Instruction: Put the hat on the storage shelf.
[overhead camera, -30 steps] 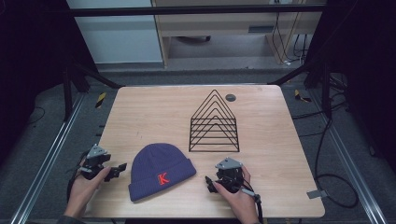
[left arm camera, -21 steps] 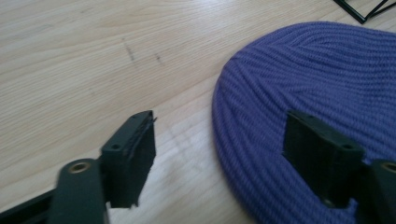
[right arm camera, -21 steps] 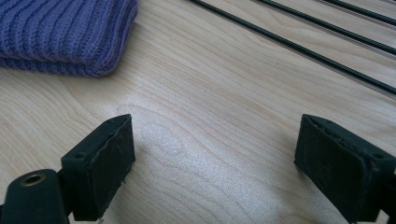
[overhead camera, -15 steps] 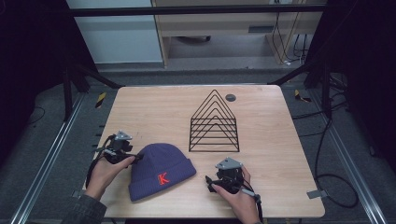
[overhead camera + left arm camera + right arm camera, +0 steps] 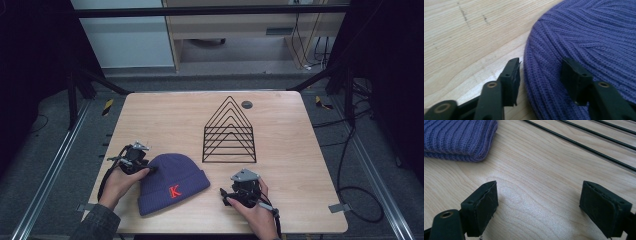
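I see the purple knit beanie (image 5: 170,182) lying flat on the wooden bench (image 5: 280,125), toward the near left part, its rounded crown pointing to the far left and its folded cuff toward the right. A red letter K is stitched on the cuff. My left gripper (image 5: 148,169) sits at the crown's left edge, held low over the bench. In the left gripper view its jaws have just been closing and now straddle the rim of the beanie (image 5: 584,37): one jaw stands over bare wood just beside the knit edge, the other lies on top of the ribbed fabric. There is a visible gap between the first jaw and the fabric, so the gripper (image 5: 541,80) stands apart around the edge without clamping it.

My right gripper (image 5: 225,196) rests on the bench near the front edge, a little apart from the cuff on its right side. In the right gripper view its jaws stand wide apart with bare wood between them; the gripper (image 5: 539,202) holds nothing, and the cuff of the beanie (image 5: 459,137) lies ahead to the upper left.

Behind the beanie, toward the middle of the bench, stands a black wire rack (image 5: 229,132) of nested triangular frames, upright. Its wires (image 5: 584,140) cross the bench ahead of the right gripper. A small dark round disc (image 5: 246,104) lies beyond the rack.
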### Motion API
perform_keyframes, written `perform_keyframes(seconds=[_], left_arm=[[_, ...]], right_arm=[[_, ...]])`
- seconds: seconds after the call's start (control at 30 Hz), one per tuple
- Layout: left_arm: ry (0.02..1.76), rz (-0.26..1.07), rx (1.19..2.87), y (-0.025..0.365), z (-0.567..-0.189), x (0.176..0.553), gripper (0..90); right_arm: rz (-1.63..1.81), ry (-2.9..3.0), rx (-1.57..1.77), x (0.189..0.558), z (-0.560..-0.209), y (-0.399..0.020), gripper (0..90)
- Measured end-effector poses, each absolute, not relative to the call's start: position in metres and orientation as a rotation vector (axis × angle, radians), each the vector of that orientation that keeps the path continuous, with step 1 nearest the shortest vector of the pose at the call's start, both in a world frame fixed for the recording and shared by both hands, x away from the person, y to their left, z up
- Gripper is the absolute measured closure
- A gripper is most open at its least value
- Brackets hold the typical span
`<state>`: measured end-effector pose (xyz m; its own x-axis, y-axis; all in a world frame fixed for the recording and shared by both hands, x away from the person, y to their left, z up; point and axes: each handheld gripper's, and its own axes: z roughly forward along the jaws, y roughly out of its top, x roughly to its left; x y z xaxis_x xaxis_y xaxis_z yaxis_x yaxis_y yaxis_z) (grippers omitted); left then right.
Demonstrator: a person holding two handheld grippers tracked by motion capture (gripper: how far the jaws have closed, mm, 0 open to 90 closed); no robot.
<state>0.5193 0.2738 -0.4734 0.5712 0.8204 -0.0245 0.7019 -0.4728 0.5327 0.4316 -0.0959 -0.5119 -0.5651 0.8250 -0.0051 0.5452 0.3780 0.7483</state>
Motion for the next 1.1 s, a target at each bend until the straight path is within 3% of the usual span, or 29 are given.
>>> perform_keyframes(seconds=[0.4, 1.1], left_arm=[[1.192, 0.265, 2.311, 0.272, -0.474, 0.519, 74.5], [1.040, 0.399, 2.311, 0.259, -0.435, 0.500, 80.5]], right_arm=[[1.015, 2.266, 1.189, 0.431, -0.512, -0.096, 15.5], [1.015, 2.266, 1.189, 0.431, -0.512, -0.096, 15.5]])
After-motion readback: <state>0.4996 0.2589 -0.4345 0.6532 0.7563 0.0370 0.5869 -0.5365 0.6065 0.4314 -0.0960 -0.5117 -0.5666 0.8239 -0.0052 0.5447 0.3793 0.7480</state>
